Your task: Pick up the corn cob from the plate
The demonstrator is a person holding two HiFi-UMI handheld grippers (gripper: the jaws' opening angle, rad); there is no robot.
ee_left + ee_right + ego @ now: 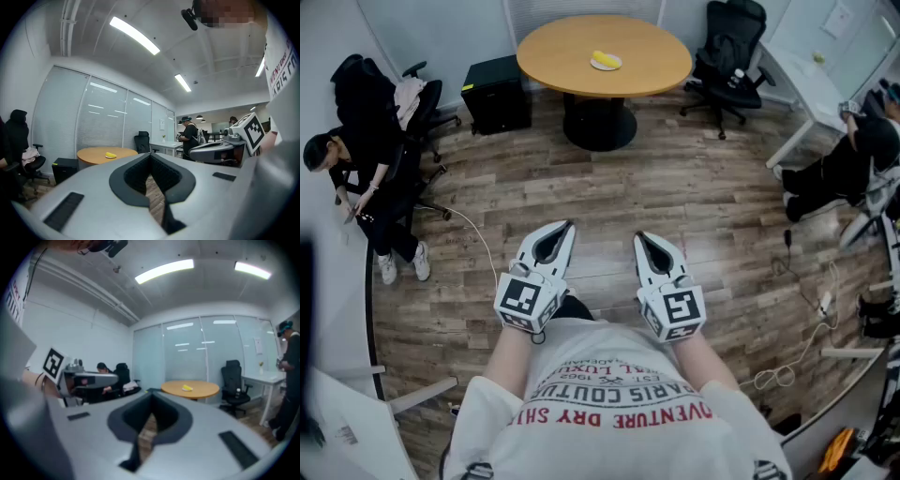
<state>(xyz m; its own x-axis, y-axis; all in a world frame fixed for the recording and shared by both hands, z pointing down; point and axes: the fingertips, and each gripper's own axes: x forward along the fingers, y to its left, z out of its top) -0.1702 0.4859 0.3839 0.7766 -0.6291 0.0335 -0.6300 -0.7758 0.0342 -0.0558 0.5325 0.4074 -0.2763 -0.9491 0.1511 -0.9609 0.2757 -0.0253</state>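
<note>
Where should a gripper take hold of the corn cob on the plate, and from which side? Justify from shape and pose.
Likely around the middle of the corn cob, from above, jaws across its narrow width. It lies flat on the plate, long axis left to right in the head view, so a level approach would meet the plate. It is too distant for finer detail.

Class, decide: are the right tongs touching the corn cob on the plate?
Apart. Head view: bare wood floor lies between the right tongs and the corn cob on the round table.
</note>
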